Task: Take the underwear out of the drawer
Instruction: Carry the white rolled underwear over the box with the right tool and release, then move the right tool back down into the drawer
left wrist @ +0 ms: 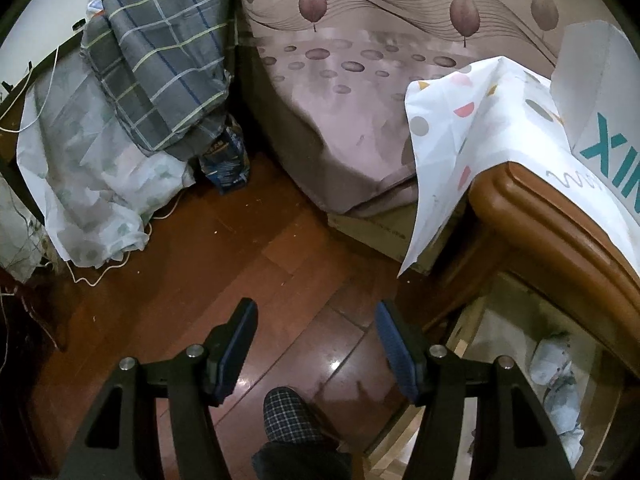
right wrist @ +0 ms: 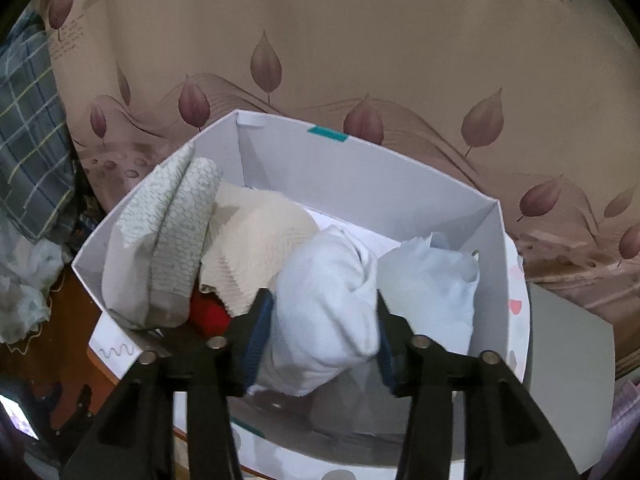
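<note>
In the right wrist view a rolled white underwear piece (right wrist: 324, 312) sits between the fingers of my right gripper (right wrist: 322, 332), over the open white cardboard box (right wrist: 360, 168). The jaws stand apart and the cloth fills the gap loosely, its lower end hanging into the box. The box also holds a patterned grey piece (right wrist: 168, 240), a beige one (right wrist: 256, 240), something red (right wrist: 210, 316) and another white piece (right wrist: 432, 280). In the left wrist view my left gripper (left wrist: 316, 320) is open and empty above the wooden floor. The open drawer (left wrist: 472, 320) at lower right holds pale folded cloth (left wrist: 560, 396).
The box stands on a wooden nightstand (left wrist: 536, 216) draped with a dotted white cloth (left wrist: 452, 140). A bed with a pink leaf-print sheet (left wrist: 360, 92) lies behind. A checked quilt (left wrist: 160, 60) and white cables lie at the left. A person's checked slipper (left wrist: 288, 416) is on the floor.
</note>
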The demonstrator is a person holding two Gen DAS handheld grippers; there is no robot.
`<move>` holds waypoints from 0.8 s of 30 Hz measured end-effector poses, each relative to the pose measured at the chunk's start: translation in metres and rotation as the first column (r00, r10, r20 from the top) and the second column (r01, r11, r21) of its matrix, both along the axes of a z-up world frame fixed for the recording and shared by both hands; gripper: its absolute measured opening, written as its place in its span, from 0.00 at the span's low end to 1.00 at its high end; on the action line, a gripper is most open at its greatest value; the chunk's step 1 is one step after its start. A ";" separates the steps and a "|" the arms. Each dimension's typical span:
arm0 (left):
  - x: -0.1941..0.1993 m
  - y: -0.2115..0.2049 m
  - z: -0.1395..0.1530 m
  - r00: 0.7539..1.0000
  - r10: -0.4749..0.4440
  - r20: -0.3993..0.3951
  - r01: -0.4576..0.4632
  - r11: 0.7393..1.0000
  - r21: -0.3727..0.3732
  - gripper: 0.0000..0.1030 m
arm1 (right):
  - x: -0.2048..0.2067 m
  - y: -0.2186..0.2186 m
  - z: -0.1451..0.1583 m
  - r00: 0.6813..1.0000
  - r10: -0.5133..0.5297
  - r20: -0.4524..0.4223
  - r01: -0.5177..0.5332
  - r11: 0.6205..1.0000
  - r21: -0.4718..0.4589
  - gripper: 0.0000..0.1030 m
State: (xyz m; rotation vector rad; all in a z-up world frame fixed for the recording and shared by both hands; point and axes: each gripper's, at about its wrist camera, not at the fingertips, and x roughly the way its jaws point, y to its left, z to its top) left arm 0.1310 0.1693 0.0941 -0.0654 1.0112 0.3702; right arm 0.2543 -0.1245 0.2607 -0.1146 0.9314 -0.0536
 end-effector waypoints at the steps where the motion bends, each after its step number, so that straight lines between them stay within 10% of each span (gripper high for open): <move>1: 0.001 -0.002 -0.001 1.000 -0.008 -0.004 0.008 1.000 0.001 0.61 | -0.001 0.001 0.000 1.000 0.001 0.005 -0.001 1.000 -0.010 0.58; 13: 0.002 0.010 -0.005 0.999 0.035 -0.023 -0.035 0.999 -0.038 0.61 | -0.115 0.005 0.057 0.986 0.150 0.079 -0.146 0.988 -0.055 0.80; 24: 0.001 0.009 -0.007 0.999 0.023 -0.034 -0.024 0.999 -0.038 0.61 | -0.197 -0.011 -0.116 0.913 0.158 -0.376 -0.192 0.980 -0.056 0.80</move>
